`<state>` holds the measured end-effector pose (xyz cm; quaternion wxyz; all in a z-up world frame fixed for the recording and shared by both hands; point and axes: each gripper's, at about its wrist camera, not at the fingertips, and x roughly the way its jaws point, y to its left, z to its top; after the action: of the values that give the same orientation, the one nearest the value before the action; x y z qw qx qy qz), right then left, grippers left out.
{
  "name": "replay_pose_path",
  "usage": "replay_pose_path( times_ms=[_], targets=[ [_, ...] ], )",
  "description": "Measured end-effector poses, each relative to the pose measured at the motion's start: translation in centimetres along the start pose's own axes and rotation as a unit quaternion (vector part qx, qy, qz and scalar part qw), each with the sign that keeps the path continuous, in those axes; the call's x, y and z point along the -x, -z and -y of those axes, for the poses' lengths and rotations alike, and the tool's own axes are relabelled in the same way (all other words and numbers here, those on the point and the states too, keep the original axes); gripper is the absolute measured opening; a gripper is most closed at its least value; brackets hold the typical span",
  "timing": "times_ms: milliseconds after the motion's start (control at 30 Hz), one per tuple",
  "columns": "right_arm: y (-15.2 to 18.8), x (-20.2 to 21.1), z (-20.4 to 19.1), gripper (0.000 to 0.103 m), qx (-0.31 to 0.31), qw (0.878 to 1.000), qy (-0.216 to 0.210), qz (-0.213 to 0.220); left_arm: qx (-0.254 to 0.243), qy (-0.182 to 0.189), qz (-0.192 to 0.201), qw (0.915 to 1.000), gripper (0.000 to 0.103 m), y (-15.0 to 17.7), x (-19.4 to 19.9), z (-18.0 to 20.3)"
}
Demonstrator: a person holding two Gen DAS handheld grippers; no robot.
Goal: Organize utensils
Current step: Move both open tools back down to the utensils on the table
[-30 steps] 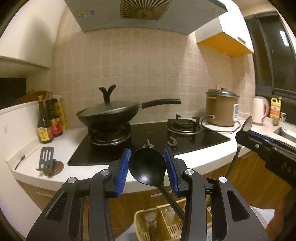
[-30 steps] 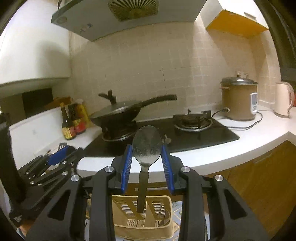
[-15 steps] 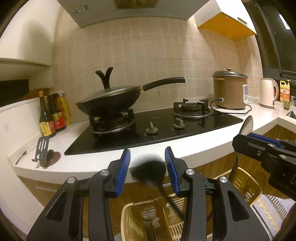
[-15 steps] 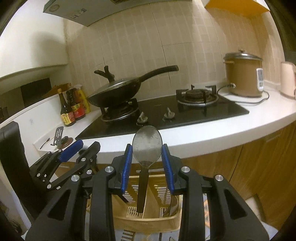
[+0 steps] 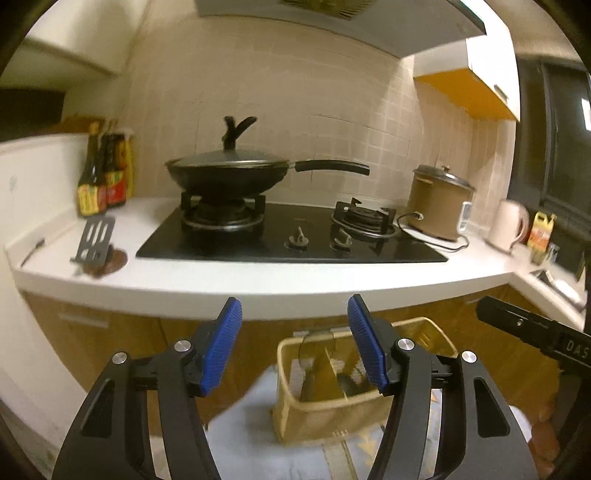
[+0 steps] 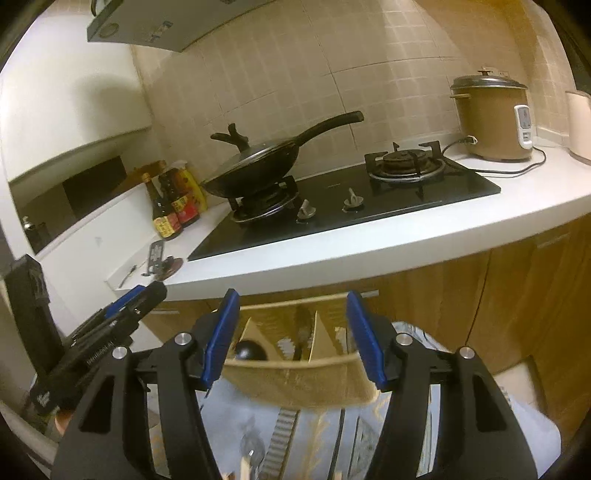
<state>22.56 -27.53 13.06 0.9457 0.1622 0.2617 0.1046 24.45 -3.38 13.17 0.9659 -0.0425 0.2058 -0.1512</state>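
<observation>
both the left gripper (image 5: pixel 293 343) and right gripper (image 6: pixel 291 334) now gape wide and empty; ladle (image 6: pixel 251 350) and spoon (image 6: pixel 303 332) have dropped into the basket (image 6: pixel 295 380); that step looks done.

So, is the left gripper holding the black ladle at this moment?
No, the left gripper stands open with nothing between its blue pads, and the black ladle sits in the utensil basket below.

Home kitchen. Tiled wall behind a white worktop (image 5: pixel 258 284) fitted with a black gas hob (image 5: pixel 295 236); lidded wok (image 5: pixel 225 173) on the left burner, rice cooker (image 5: pixel 439 206), kettle (image 5: pixel 508 225) and sauce bottles (image 5: pixel 103 177) alongside. Extractor hood (image 6: pixel 155 26) above, wooden cupboard doors (image 6: pixel 480 295) below.
</observation>
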Motion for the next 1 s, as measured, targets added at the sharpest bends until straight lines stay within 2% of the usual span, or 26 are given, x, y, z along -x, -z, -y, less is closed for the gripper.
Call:
replay_pose_path(
  times_ms=[100, 233, 400, 533, 633, 833, 1000],
  targets=[
    [0.8, 2.4, -0.7, 0.056, 0.012, 1.000, 0.012, -0.002, 0.018, 0.014, -0.015, 0.9996, 0.058, 0.5, 2.3, -1.0],
    [2.5, 4.6, -1.4, 0.056, 0.019, 0.999, 0.021, -0.020, 0.018, 0.014, -0.042, 0.9989, 0.058, 1.7, 4.5, -1.3],
    [6.2, 4.9, -1.2, 0.056, 0.000, 0.996, 0.030, -0.081, 0.020, 0.027, -0.097, 0.9947, 0.058, 5.0, 5.9, -1.0],
    [9.9, 3.6, -1.3, 0.056, -0.007, 0.990, 0.035, -0.138, 0.021, 0.029, -0.143, 0.9890, 0.058, 7.8, 5.3, -0.8],
    [12.5, 2.5, -1.5, 0.056, -0.005, 0.984, 0.036, -0.177, 0.035, 0.034, -0.185, 0.9814, 0.058, 9.7, 4.1, -1.0],
    [16.1, 1.3, -2.5, 0.056, 0.013, 0.975, 0.036, -0.217, 0.062, 0.042, -0.245, 0.9666, 0.058, 12.6, 1.8, -2.1],
    [18.2, -0.1, -3.0, 0.056, 0.033, 0.967, 0.052, -0.247, 0.081, 0.045, -0.270, 0.9584, 0.058, 14.1, 0.0, -2.9]
  ],
)
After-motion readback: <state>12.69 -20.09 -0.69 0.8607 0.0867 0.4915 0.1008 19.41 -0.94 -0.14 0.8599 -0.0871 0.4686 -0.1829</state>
